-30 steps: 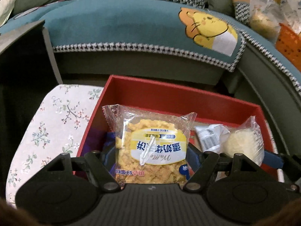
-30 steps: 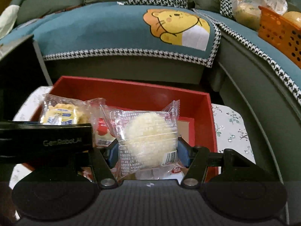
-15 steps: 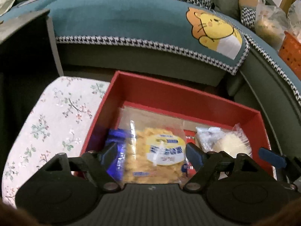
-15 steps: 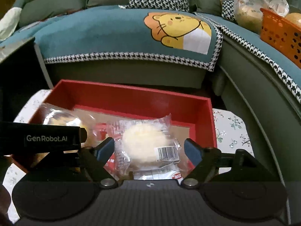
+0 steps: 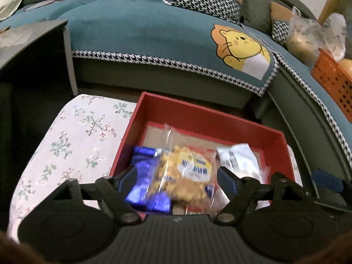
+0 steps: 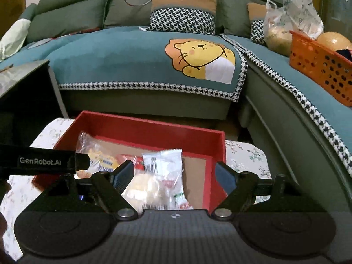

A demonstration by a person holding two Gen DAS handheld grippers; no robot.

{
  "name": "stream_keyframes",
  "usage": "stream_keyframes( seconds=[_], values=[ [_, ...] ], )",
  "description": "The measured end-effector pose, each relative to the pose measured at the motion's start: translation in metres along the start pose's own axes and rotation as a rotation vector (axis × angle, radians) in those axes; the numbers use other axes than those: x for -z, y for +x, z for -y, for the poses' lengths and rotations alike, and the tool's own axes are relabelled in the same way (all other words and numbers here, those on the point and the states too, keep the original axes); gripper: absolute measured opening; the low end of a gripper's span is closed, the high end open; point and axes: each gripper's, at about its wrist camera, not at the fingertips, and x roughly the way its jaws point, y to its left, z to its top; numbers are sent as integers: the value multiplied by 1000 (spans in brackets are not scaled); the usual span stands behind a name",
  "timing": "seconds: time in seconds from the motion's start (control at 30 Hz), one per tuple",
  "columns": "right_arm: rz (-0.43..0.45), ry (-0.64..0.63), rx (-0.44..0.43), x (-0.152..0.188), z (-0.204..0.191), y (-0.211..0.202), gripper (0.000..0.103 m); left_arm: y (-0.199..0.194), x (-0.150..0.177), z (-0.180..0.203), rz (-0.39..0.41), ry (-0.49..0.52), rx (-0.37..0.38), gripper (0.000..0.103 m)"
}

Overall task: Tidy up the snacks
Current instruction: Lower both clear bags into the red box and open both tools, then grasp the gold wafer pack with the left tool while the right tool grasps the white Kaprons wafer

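Snacks: several packets lie in the red box [image 5: 204,118]. A yellow crisp-cake packet [image 5: 187,176] sits beside a blue foil packet [image 5: 143,182]; a white round-cake packet [image 6: 154,184] lies toward the right side.
Left gripper [image 5: 176,176]: jaws spread wide, nothing clamped; the yellow packet lies loose between them, resting in the box.
Right gripper [image 6: 173,173]: jaws likewise apart, empty, hanging over the white packet.
Risk, snagging: the yellow packet's sealed edge stands up between the left fingers; a careless lift could catch the film and drag it out.
Risk, piling: packets overlap at the near side of the box; one more dropped there may slide over the low front wall.
Risk, collision: both tools sit close over the same box; the left one's body [image 6: 44,161] crosses the right view, so a sideways move could knock them together.
Risk, crushing: the cakes look brittle; pressing down would break them.
Surface: floral cloth [image 5: 72,145] under the box, soft, so the box may shift if nudged.
Room: green sofa [image 6: 143,103] with a teal lion cover [image 6: 198,59], houndstooth trim, cushions; orange basket [image 6: 319,66] and plastic bags [image 6: 286,28] at right; dark side table [image 5: 33,41] at left.
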Motion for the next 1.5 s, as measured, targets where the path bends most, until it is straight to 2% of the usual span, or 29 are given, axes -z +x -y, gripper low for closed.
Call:
stream_keyframes(
  seconds=[0.17, 0.43, 0.6, 0.77, 0.9, 1.03, 1.1, 1.17, 1.27, 1.37, 1.5],
  values=[
    [-25, -8, 1, 17, 3, -19, 85, -18, 23, -6, -34, 34, 14, 83],
    [-80, -2, -4, 45, 6, -44, 85, -30, 67, -20, -144, 78, 13, 83],
    [-119, 19, -23, 61, 7, -61, 85, -24, 94, -28, -238, 144, 21, 83],
    [-146, 50, -37, 77, 12, -77, 86, -14, 111, -42, -322, 174, 75, 83],
    [-181, 76, -38, 88, 17, -82, 86, -10, 120, -42, -340, 213, 80, 83],
    [-194, 80, -23, 97, 21, -88, 86, -4, 129, -26, -348, 324, 81, 82],
    [-200, 94, -15, 102, 27, -91, 86, -6, 135, -18, -336, 376, 51, 79],
    [-210, 104, 5, 109, 35, -93, 86, -9, 140, -12, -335, 402, 35, 67],
    [-236, 122, 37, 121, 48, -93, 86, -17, 143, -8, -340, 390, 40, 52],
    [-265, 145, 68, 132, 61, -90, 86, -26, 143, -7, -344, 367, 62, 46],
    [-303, 162, 86, 142, 71, -86, 86, -36, 145, -1, -324, 367, 55, 42]
  ],
)
